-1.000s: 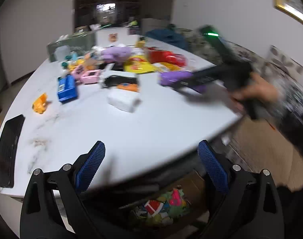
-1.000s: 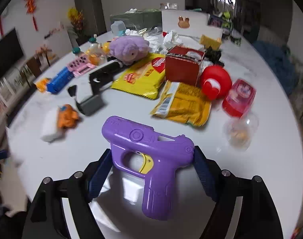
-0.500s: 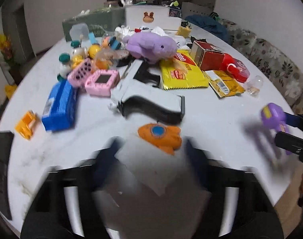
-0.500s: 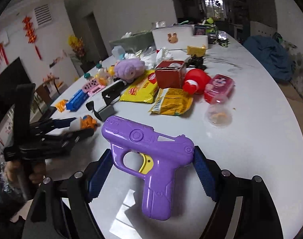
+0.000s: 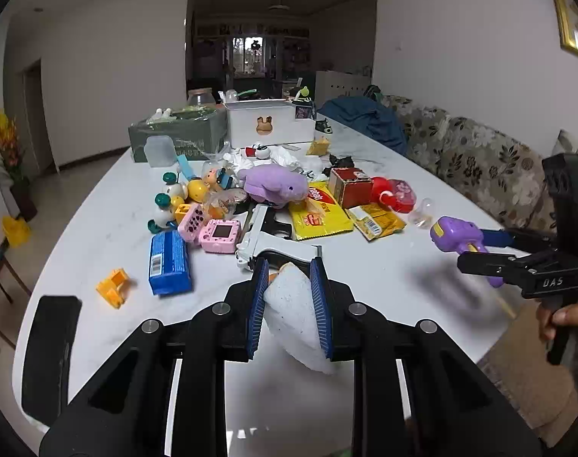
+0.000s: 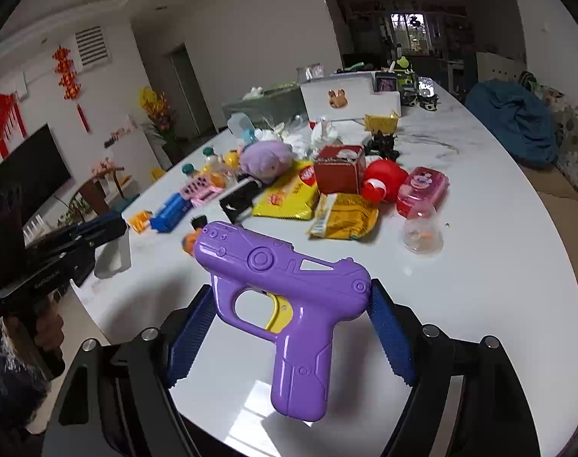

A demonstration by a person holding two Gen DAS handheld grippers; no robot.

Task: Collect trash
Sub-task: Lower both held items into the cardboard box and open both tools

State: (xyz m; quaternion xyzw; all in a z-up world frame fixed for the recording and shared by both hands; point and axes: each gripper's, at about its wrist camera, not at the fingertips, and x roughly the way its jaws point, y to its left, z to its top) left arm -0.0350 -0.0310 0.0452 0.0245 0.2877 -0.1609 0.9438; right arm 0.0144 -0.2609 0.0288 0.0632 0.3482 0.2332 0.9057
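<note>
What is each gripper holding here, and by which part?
The left gripper clamps a crumpled white tissue wad across its middle. The right gripper holds a purple toy gun by the two ends of its barrel.

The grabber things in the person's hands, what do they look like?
Both the left gripper and the right gripper are black plastic frames with silver bolts and triangular cut-outs. Each has two fingers lined with ribbed blue pads. Seen from the left wrist view, the right one has a pistol-style handle, white lettering on its side and a small green light on top.
</note>
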